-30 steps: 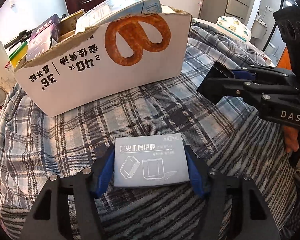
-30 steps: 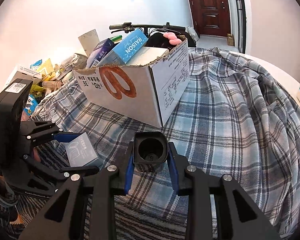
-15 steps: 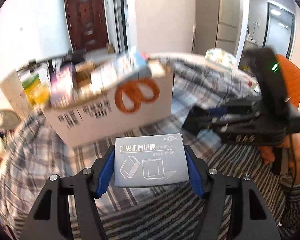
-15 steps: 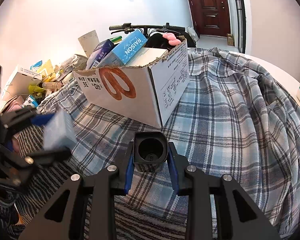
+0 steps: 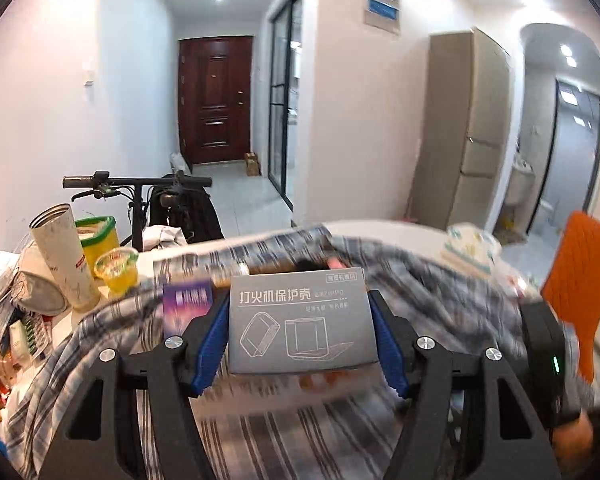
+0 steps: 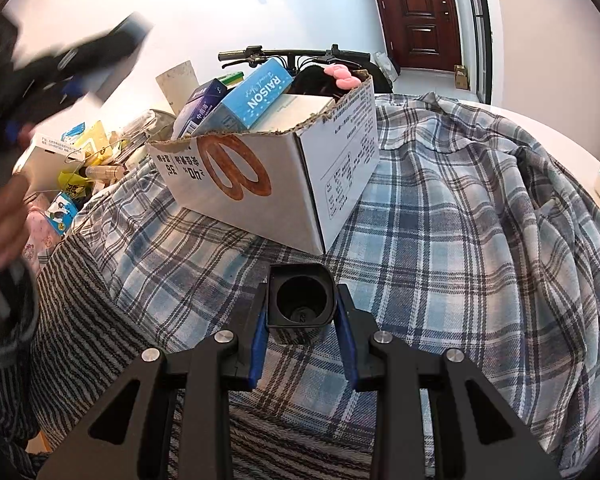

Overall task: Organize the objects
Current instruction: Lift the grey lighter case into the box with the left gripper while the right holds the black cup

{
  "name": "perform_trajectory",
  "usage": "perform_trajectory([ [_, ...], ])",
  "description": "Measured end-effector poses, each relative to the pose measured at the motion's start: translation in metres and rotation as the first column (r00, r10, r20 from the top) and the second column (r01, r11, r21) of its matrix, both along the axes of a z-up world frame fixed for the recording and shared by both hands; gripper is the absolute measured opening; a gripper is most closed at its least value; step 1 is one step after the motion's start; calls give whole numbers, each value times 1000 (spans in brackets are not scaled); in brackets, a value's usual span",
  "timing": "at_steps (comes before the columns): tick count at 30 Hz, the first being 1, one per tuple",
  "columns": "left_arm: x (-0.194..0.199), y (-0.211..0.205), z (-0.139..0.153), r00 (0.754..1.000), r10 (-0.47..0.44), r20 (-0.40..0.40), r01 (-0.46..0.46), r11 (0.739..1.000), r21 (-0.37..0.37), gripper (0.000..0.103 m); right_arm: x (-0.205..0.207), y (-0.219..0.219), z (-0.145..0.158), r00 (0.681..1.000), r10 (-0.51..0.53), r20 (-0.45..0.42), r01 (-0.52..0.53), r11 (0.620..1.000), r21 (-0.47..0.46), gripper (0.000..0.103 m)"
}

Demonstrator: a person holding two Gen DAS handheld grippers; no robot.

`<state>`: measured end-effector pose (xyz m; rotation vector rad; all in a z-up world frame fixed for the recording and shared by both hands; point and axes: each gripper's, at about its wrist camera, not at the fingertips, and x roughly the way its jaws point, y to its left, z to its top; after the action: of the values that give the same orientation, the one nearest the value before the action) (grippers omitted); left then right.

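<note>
left fingers (image 5: 302, 330) clamped on grey lighter-case box (image 5: 300, 320), raised over cardboard box (image 6: 268, 188) | lower flat beside RAISON carton (image 6: 260, 96) | right fingers (image 6: 302, 312) pinch black cup (image 6: 300, 300) above plaid cloth (image 6: 460, 240)

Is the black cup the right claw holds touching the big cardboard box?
Apart. In the right wrist view, plaid cloth shows between the black cup, clamped in the right gripper, and the box behind it.
</note>
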<state>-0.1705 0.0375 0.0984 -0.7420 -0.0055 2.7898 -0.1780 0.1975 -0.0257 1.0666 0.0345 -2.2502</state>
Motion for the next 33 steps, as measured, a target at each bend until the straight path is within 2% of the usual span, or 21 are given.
perform_trajectory([
  [4,-40,-10,-6,999,40,-14,-40,999,29,67,-1,0,-1,1000,-1,9,1,1000,-2,30],
  [6,-58,-13,-21,999,44,0,-44,998,40,67,-3,0,-2,1000,-2,14,2,1000,0,30],
  [9,-69,-14,-41,999,42,-29,-41,999,35,68,-3,-1,-4,1000,1,19,-1,1000,2,30],
  [12,-72,-14,-52,998,64,-26,-63,998,12,68,-2,-1,-4,1000,-1,19,1,1000,2,30],
  [16,-68,-13,-54,999,39,-26,-38,999,32,68,0,0,-4,1000,-4,13,4,1000,6,30],
  [21,-61,-10,-55,998,50,-44,-49,998,38,68,1,2,-1,1000,-13,-6,14,1000,20,30],
  [23,-58,-12,-56,999,37,-38,-34,997,67,68,3,3,1,1000,-20,-24,21,999,26,30],
  [26,-53,-12,-54,997,54,-55,-52,998,41,68,7,4,5,997,-51,-61,53,998,41,30],
  [33,-55,-23,-50,995,63,-72,-58,995,77,67,12,6,22,986,-88,-140,94,995,31,30],
])
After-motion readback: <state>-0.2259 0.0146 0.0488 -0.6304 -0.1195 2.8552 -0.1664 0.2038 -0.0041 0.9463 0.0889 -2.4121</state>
